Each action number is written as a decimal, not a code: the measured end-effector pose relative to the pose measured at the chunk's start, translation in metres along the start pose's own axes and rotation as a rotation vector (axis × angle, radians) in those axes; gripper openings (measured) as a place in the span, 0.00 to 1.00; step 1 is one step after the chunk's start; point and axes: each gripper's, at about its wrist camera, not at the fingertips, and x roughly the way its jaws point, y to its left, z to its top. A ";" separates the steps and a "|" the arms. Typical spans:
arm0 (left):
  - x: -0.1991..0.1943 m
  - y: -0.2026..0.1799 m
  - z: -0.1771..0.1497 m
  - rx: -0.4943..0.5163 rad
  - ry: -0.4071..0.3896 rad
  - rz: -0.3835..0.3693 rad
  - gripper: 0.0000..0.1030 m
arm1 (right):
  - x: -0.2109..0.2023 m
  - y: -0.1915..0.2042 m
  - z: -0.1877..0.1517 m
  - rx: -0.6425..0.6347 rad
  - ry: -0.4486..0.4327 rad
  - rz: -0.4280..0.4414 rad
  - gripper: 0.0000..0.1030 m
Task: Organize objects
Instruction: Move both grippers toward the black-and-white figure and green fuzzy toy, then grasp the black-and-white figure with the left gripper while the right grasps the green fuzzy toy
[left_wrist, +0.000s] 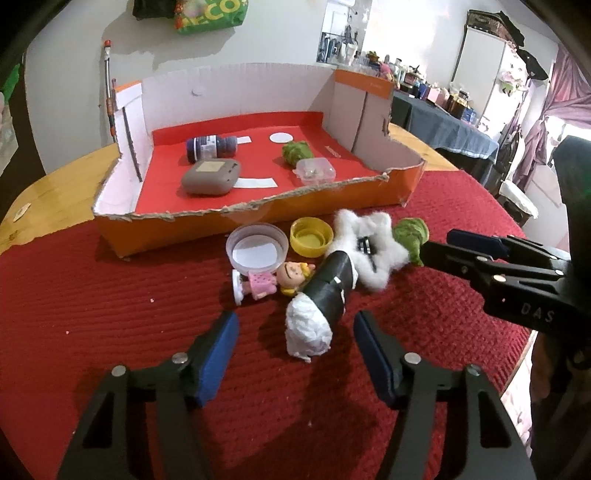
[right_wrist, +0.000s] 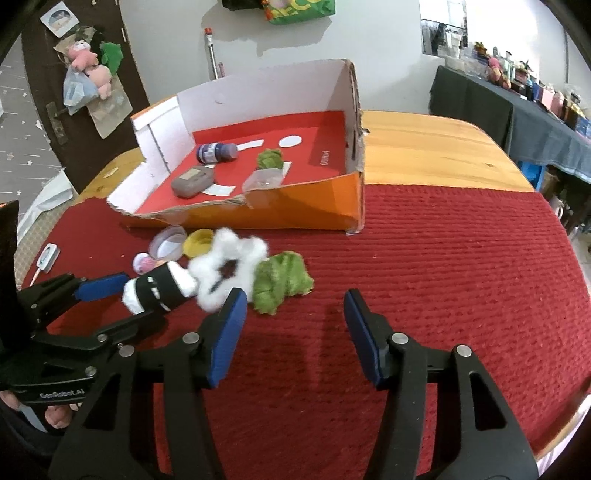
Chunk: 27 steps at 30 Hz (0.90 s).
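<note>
On the red cloth a black tube (left_wrist: 328, 288) with white stuffed ends lies between the fingers of my left gripper (left_wrist: 295, 325), and the blue pads stand clear of it on both sides. It leans on a white fluffy star (left_wrist: 365, 240). A green plush (right_wrist: 280, 280) lies beside the star, just past the left fingertip of my right gripper (right_wrist: 295, 299), which is open with only cloth between its fingers. A small doll in pink (left_wrist: 273, 280), a yellow cap (left_wrist: 312, 236) and a clear lid (left_wrist: 256, 249) lie in front of the orange box (left_wrist: 258, 225).
The box, with a torn front rim, holds a dark bottle (left_wrist: 210, 146), a grey case (left_wrist: 210, 177), another green plush (left_wrist: 295, 151) and a small clear container (left_wrist: 316, 171). Bare wooden tabletop (right_wrist: 424, 147) shows right of the box. A small white card (right_wrist: 48, 254) lies at the cloth's left edge.
</note>
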 end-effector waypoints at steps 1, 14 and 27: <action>0.000 0.000 0.000 0.001 -0.002 0.001 0.64 | 0.002 -0.001 0.001 0.000 0.003 -0.001 0.51; 0.008 -0.007 0.007 0.020 -0.010 -0.029 0.41 | 0.017 0.007 0.012 -0.026 0.010 0.017 0.50; 0.006 -0.007 0.007 0.015 -0.007 -0.069 0.28 | 0.020 0.006 0.012 0.005 0.025 0.064 0.30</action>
